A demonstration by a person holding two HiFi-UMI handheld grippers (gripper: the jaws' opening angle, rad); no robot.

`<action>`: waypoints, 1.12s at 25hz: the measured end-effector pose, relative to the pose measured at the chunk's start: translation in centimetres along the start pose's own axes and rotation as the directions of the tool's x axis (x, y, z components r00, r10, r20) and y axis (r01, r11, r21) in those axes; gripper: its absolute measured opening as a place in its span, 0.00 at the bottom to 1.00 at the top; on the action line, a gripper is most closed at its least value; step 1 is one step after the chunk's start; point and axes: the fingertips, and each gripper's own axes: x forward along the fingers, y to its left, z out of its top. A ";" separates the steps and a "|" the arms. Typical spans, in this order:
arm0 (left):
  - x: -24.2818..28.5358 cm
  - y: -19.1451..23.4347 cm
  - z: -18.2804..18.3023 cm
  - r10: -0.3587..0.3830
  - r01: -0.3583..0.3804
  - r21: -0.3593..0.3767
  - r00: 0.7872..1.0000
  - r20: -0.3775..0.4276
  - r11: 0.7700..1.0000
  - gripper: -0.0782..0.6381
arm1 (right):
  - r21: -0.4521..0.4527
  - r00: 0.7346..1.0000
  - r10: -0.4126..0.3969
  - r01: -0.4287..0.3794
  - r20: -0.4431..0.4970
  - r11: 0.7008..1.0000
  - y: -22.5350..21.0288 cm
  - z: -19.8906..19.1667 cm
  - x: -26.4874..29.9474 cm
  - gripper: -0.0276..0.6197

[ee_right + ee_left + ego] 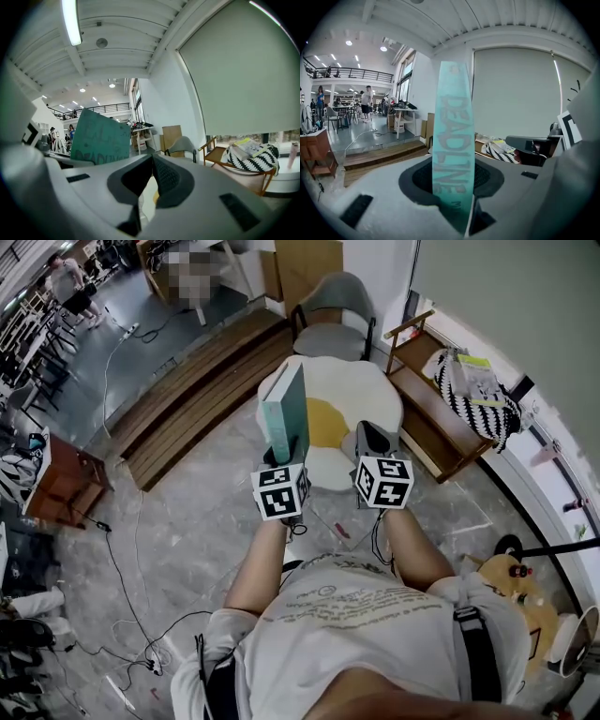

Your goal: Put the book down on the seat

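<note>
Rug (361,395) (egg-shaped, white and yellow): laid before a grey chair (333,329). Book (284,413) (teal): held upright over the rug's near edge, well short of the chair's seat, clamped between the fingers of the left gripper (283,463). Right gripper (152,161): fingers brought together, nothing held.

Closed tongs (152,158), teal book (101,138) to their left

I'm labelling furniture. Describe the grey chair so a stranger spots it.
Start from the white rug with the yellow centre. Just beyond its far edge stands the chair. Unlike the wooden bench to its right, it is grey, padded and black-legged.
</note>
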 end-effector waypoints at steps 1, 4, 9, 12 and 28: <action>0.6 -0.4 0.0 -0.007 0.007 -0.005 1.000 -0.007 1.000 0.33 | -0.001 1.000 0.001 -0.001 -0.002 1.000 -0.4 0.1 0.4 0.09; 2.0 -1.3 -0.3 -0.023 0.023 -0.013 1.000 -0.021 1.000 0.33 | -0.009 1.000 0.004 -0.005 -0.008 1.000 -1.1 -0.1 1.0 0.09; 3.7 -1.7 0.0 -0.039 0.039 -0.003 0.999 -0.031 0.999 0.33 | -0.003 1.000 -0.013 0.013 -0.027 1.000 -2.1 -0.2 1.9 0.09; 4.9 -1.6 0.4 -0.048 0.048 0.006 0.999 -0.026 0.999 0.33 | -0.006 0.999 -0.018 0.018 -0.030 1.000 -2.4 -0.4 2.9 0.09; 14.0 0.9 3.7 -0.087 0.087 -0.032 0.996 -0.012 0.996 0.33 | -0.061 0.999 -0.008 0.006 -0.035 0.998 -3.3 2.2 11.9 0.09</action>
